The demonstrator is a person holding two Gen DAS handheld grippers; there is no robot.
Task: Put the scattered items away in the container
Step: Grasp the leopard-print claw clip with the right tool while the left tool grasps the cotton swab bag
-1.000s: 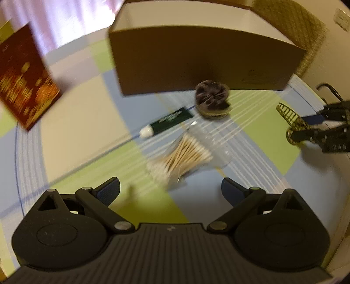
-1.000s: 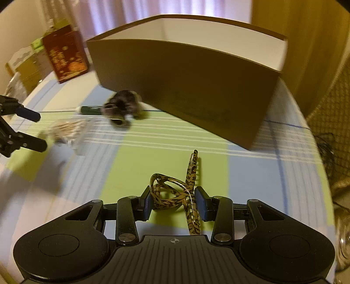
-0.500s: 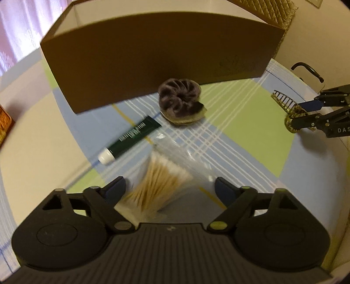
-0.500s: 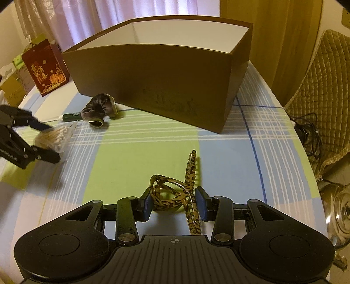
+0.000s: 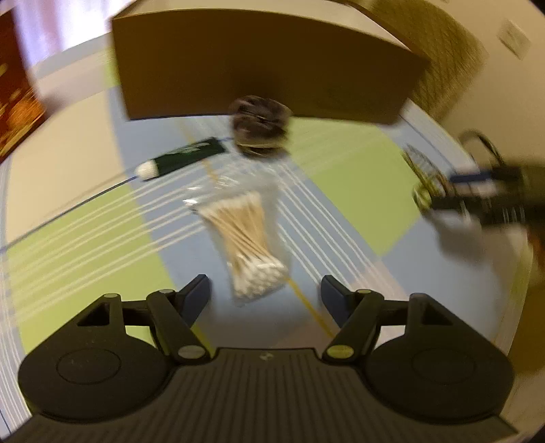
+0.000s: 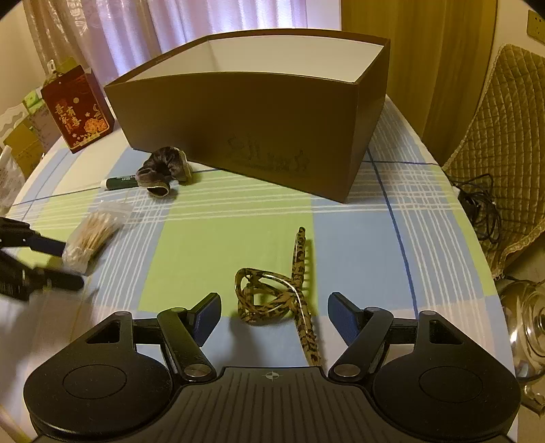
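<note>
Right wrist view: the right claw (image 6: 274, 311) is spread wide, its pads either side of the leopard-print hair clip (image 6: 272, 296) lying on the checked bench (image 6: 218, 238), not touching it. Farther off lie the bag of cotton swabs (image 6: 90, 237), a dark scrunchie (image 6: 163, 168), a green tube (image 6: 121, 183), then the brown box (image 6: 252, 112). In the blurred left wrist view the left claw (image 5: 265, 294) gapes too, apparently just short of the swabs.

A red gift bag (image 6: 79, 112) with gold print is seen standing on the checked surface (image 6: 221, 238) at ten o'clock. Pale curtains (image 6: 190, 24) hang at twelve. A quilted chair (image 6: 504, 143) is placed at three o'clock, with dark cables (image 6: 480, 201) beside it.
</note>
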